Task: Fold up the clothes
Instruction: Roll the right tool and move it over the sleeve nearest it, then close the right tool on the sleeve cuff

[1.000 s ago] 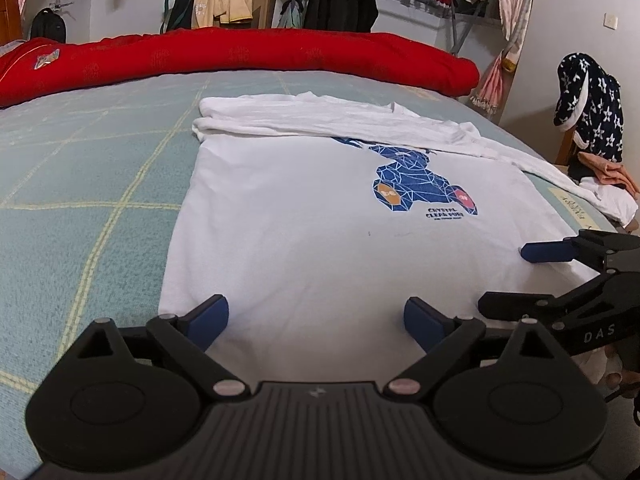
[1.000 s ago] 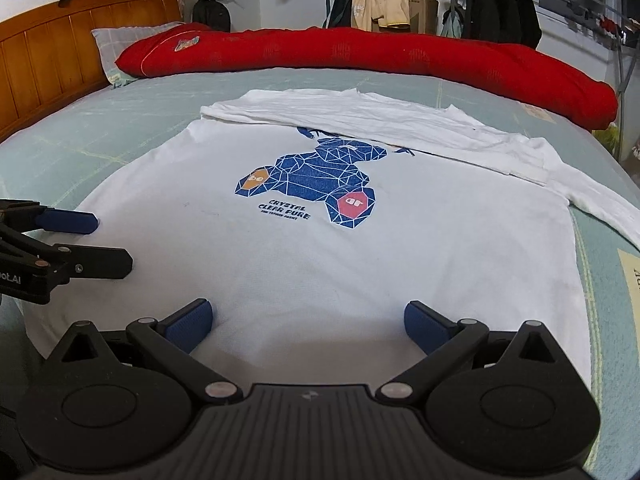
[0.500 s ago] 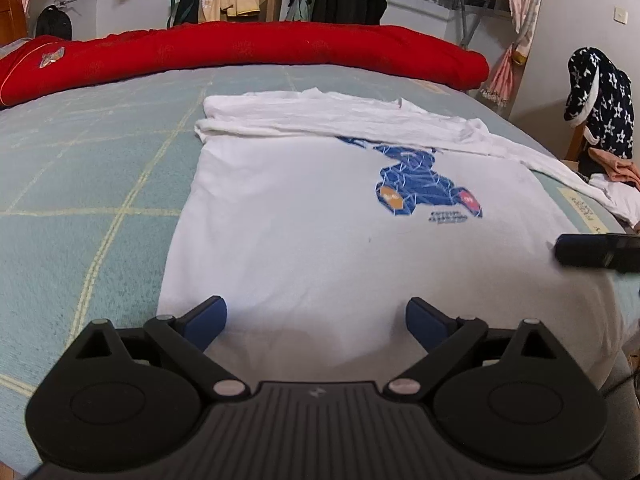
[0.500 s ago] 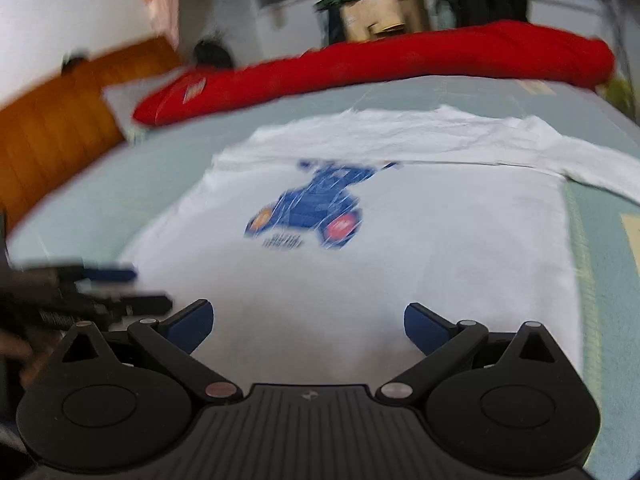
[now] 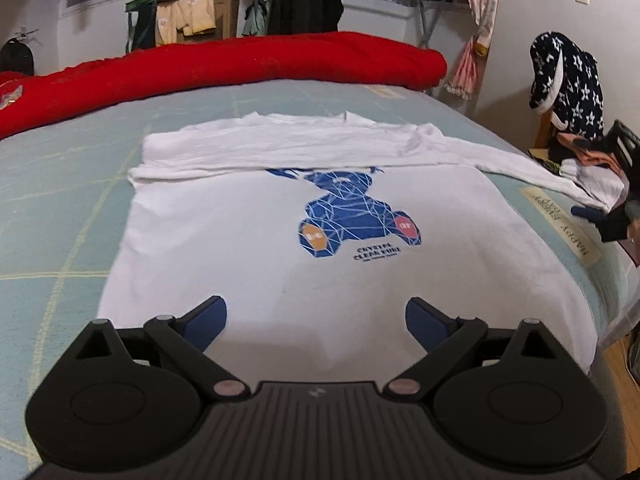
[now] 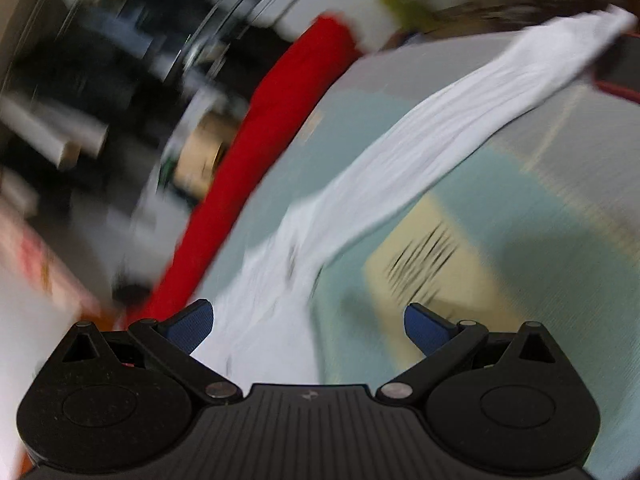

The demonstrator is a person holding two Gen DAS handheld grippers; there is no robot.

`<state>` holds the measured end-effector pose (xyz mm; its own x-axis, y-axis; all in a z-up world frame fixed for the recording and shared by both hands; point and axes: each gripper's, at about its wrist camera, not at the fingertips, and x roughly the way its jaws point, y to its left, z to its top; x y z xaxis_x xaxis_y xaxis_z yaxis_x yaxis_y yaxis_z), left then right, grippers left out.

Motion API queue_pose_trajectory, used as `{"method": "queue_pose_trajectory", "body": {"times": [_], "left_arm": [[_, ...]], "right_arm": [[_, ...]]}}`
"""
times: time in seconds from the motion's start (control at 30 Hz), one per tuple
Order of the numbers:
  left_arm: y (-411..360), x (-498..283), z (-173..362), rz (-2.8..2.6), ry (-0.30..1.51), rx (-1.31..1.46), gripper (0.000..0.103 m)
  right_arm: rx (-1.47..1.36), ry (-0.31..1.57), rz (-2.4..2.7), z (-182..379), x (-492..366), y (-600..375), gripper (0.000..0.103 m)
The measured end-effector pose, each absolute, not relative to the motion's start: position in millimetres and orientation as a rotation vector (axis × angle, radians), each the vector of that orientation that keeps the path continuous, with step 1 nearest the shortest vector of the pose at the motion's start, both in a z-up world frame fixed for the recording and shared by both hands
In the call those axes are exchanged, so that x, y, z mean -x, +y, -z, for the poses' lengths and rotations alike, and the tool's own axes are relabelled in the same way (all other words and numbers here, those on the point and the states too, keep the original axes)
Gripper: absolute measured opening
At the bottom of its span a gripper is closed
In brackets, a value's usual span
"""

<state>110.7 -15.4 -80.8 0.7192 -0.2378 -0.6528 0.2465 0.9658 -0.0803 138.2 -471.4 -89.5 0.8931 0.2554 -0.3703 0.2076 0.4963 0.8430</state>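
Hovering at the hem, your left gripper (image 5: 316,320) gapes wide, empty — white T-shirt (image 5: 320,240) flat on the bed (image 5: 60,208), unfolded sleeve (image 5: 520,164) trailing toward 2 o'clock; right gripper (image 6: 308,328) likewise spread, empty, over it.

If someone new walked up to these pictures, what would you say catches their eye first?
Probably the white long-sleeved shirt spread flat on the pale green bed, its blue bear print in the middle of the left wrist view. Behind it, a bright red quilt runs along the far edge of the bed. The right wrist view is heavily blurred, showing one long white sleeve trailing away above the open right gripper.
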Motion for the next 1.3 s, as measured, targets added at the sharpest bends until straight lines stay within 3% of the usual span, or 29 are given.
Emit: {"method": "queue_pose_trajectory", "body": {"times": [0.17, 0.4, 0.6, 0.7, 1.03, 1.3], "left_arm": [[-18.0, -118.7, 86.3, 0.255, 0.748, -0.022, 0.096], [-14.7, -122.0, 93.0, 0.242, 0.772, -0.029, 0.096], [-11.4, -124.8, 95.8, 0.244, 0.776, -0.024, 0.096], [-12.2, -125.4, 97.2, 0.246, 0.770, -0.035, 0.096], [-11.4, -125.1, 99.2, 0.249, 0.761, -0.030, 0.096], [-12.6, -127.9, 100.4, 0.241, 0.764, -0.031, 0.096]], "right_arm": [[-1.228, 0.391, 0.041, 97.7, -165.4, -520.6, 0.103], [-1.102, 0.429, 0.105, 93.9, -228.6, -540.8, 0.103], [-1.026, 0.496, 0.210, 99.0, -209.4, -544.9, 0.100], [-0.996, 0.523, 0.266, 100.4, -198.1, -546.8, 0.103], [-1.321, 0.347, 0.314, 125.9, -164.9, -572.4, 0.103], [-1.354, 0.269, 0.351, 139.1, -180.3, -585.0, 0.103]]}}
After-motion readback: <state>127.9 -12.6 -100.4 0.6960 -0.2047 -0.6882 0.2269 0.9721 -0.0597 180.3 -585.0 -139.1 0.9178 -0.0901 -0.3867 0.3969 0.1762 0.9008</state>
